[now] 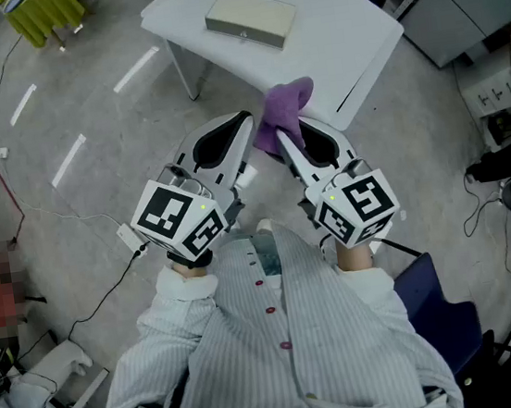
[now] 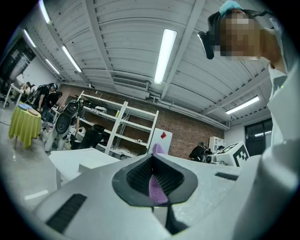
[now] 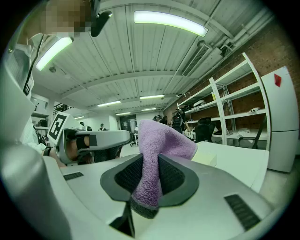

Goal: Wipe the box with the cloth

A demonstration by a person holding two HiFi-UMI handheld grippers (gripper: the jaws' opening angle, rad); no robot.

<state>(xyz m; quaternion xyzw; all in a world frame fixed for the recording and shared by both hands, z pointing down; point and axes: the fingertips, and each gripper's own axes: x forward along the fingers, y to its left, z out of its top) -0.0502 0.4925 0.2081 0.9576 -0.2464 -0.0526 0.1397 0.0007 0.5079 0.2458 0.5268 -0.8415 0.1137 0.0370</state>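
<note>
A flat beige box point(image 1: 250, 17) lies on the white table point(image 1: 346, 37) ahead of me. My right gripper point(image 1: 284, 134) is shut on a purple cloth point(image 1: 286, 106), which stands up out of the jaws just short of the table's near edge. In the right gripper view the cloth point(image 3: 157, 140) is pinched between the dark pads, with the box point(image 3: 207, 158) behind it. My left gripper point(image 1: 245, 120) is beside the cloth, shut with nothing in it. In the left gripper view the cloth point(image 2: 157, 187) only shows through the gap in the jaws.
Cables point(image 1: 4, 138) trail over the grey floor at left. A yellow-green covered table point(image 1: 44, 13) stands far left. A blue chair point(image 1: 442, 309) is near my right side. Cabinets and equipment point(image 1: 495, 111) line the right. White shelving point(image 3: 234, 112) stands behind the table.
</note>
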